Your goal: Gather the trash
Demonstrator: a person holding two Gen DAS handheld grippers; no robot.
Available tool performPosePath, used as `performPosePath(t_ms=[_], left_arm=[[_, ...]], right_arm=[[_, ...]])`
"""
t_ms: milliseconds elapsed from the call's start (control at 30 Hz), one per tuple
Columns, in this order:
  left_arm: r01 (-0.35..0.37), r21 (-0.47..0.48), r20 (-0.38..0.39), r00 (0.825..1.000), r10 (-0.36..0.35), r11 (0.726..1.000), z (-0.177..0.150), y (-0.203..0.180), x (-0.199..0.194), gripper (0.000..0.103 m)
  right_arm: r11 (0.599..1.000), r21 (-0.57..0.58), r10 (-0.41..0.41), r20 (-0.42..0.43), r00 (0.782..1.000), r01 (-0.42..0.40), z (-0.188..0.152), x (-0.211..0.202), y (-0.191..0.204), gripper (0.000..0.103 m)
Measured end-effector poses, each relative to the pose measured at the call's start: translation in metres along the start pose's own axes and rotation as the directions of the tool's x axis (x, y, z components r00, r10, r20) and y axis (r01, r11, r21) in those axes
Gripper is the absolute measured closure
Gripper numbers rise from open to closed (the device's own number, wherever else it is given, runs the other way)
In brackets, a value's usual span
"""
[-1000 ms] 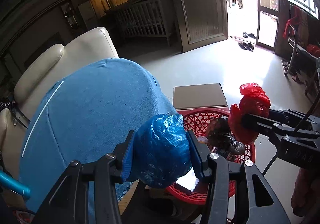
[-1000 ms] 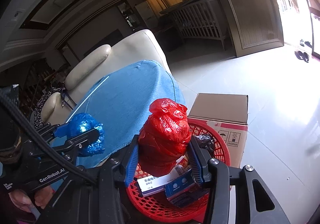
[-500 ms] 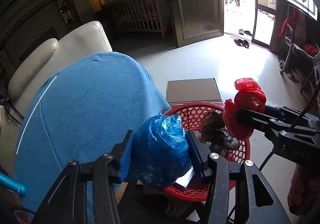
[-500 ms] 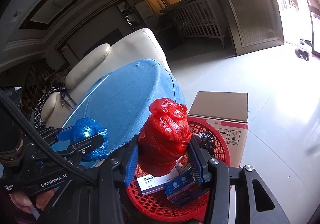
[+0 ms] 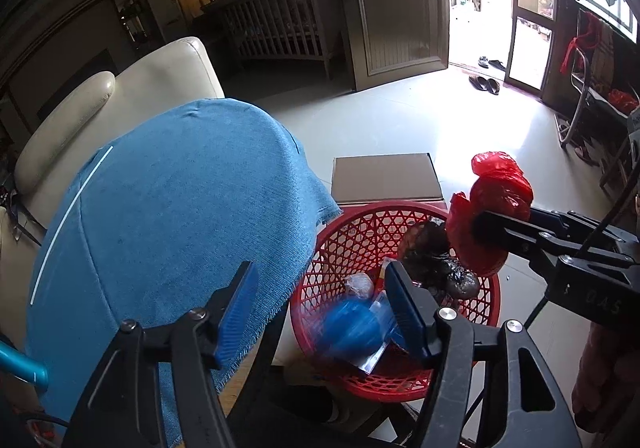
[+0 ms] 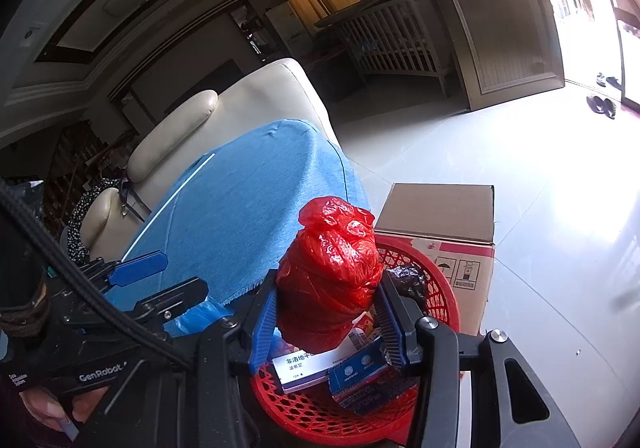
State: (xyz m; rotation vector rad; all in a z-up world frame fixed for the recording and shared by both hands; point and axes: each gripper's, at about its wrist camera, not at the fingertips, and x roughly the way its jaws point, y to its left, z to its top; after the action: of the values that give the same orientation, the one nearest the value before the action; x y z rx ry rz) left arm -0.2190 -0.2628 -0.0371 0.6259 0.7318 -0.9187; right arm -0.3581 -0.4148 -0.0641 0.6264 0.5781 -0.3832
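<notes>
My left gripper [image 5: 320, 312] is open and empty above the near rim of the red mesh basket [image 5: 352, 240]. A blue bag bundle [image 5: 352, 332], blurred, is falling into the basket between my fingers. My right gripper [image 6: 328, 316] is shut on a red bag bundle [image 6: 332, 272] and holds it over the basket [image 6: 436, 288]; it also shows in the left wrist view [image 5: 492, 216]. Inside the basket lie a dark bag [image 5: 432, 260], a white box [image 6: 304, 366] and a blue carton [image 6: 360, 372].
A table with a blue cloth [image 5: 160, 216] stands left of the basket. A cardboard box [image 6: 444, 220] sits on the floor behind it. A cream armchair [image 5: 120, 96] is behind the table. Bright tiled floor [image 5: 420, 120] leads to an open door.
My left gripper has opened and let go of the blue bag bundle, which drops into the basket. My right gripper still holds the red bundle over the basket.
</notes>
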Motion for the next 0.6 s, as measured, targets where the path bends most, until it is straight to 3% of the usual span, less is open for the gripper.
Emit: performPosePath(t_ms=[267, 433, 600], left_arm=[[-0.049, -0.027, 0.006, 0.999, 0.050, 0.998, -0.002, 0.013, -0.003, 0.035], [-0.138, -0.103, 0.012, 0.990, 0.140, 0.985, -0.006, 0.041, -0.012, 0.035], [-0.236, -0.161, 0.029, 0.969, 0.244, 0.958, -0.011, 0.072, -0.034, 0.035]], right_arm=[[0.999, 0.044, -0.001, -0.006, 1.000, 0.001, 0.000, 0.004, -0.006, 0.045], [0.997, 0.069, 0.019, -0.013, 1.000, -0.018, 0.001, 0.004, -0.007, 0.041], [0.998, 0.049, 0.030, -0.001, 1.000, -0.030, 0.002, 0.001, 0.004, 0.041]])
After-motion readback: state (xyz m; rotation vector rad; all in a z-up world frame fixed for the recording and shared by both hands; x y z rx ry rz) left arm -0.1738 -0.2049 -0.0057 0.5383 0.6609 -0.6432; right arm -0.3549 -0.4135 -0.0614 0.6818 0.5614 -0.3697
